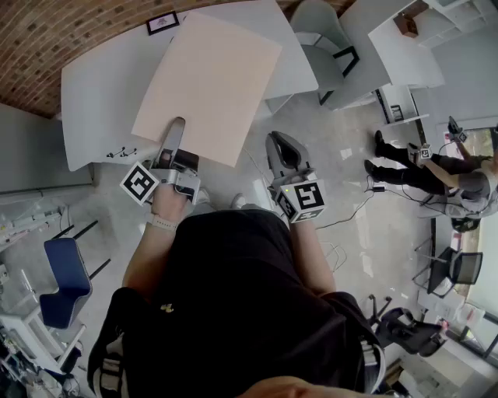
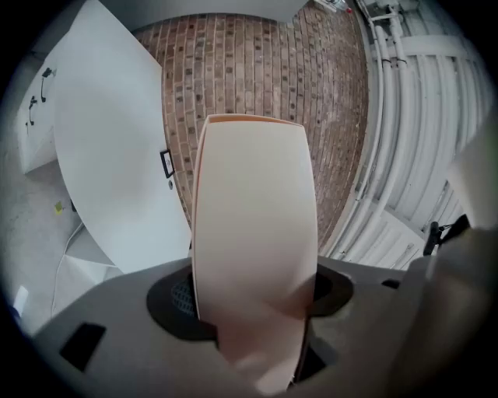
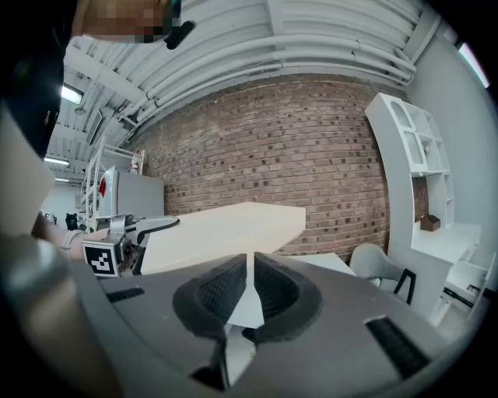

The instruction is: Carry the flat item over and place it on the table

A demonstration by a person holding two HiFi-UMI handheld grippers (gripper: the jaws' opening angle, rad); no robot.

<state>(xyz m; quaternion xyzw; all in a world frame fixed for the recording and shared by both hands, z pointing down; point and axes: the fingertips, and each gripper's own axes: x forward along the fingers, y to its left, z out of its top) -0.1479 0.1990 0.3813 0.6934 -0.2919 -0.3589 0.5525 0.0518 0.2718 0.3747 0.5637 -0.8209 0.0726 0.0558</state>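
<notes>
The flat item is a large cream board [image 1: 210, 78], hanging tilted over the white table [image 1: 101, 93]. My left gripper [image 1: 175, 144] is shut on the board's near edge, one finger lying on top of it. The left gripper view has the board [image 2: 253, 233] running up from between the jaws of the left gripper [image 2: 253, 311], with the table [image 2: 109, 155] to its left. My right gripper [image 1: 284, 151] is shut and holds nothing, just right of the board's near corner. The right gripper view looks past the closed right gripper [image 3: 249, 299] at the board [image 3: 226, 233] and the left gripper [image 3: 148, 227].
A small black frame [image 1: 162, 23] stands at the table's far edge and a cable [image 1: 120, 153] lies at its near edge. A grey chair [image 1: 323, 31] sits beyond the table's right side, a blue chair [image 1: 66, 280] at my left. Another person [image 1: 436, 167] stands at the right.
</notes>
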